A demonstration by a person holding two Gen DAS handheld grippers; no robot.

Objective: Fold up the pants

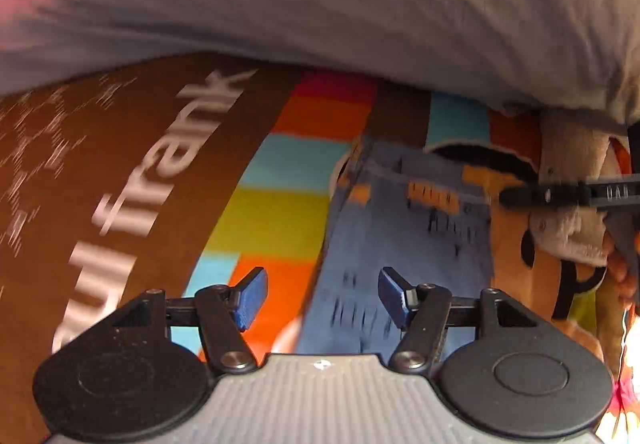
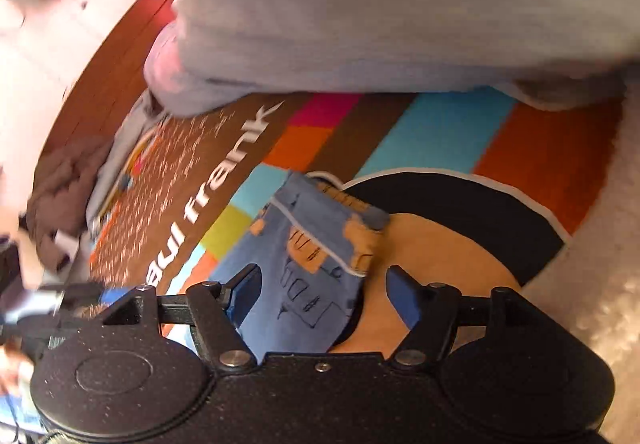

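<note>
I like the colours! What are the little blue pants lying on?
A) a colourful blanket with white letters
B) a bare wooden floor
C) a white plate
A: the blue pants lie on a striped, colourful blanket with white letters across its brown band.

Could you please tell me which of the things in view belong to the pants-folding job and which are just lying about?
For the job:
- blue pants
- left gripper, open
- right gripper, open

Lying about:
- grey cloth
- brown cloth
- colourful blanket underneath
</note>
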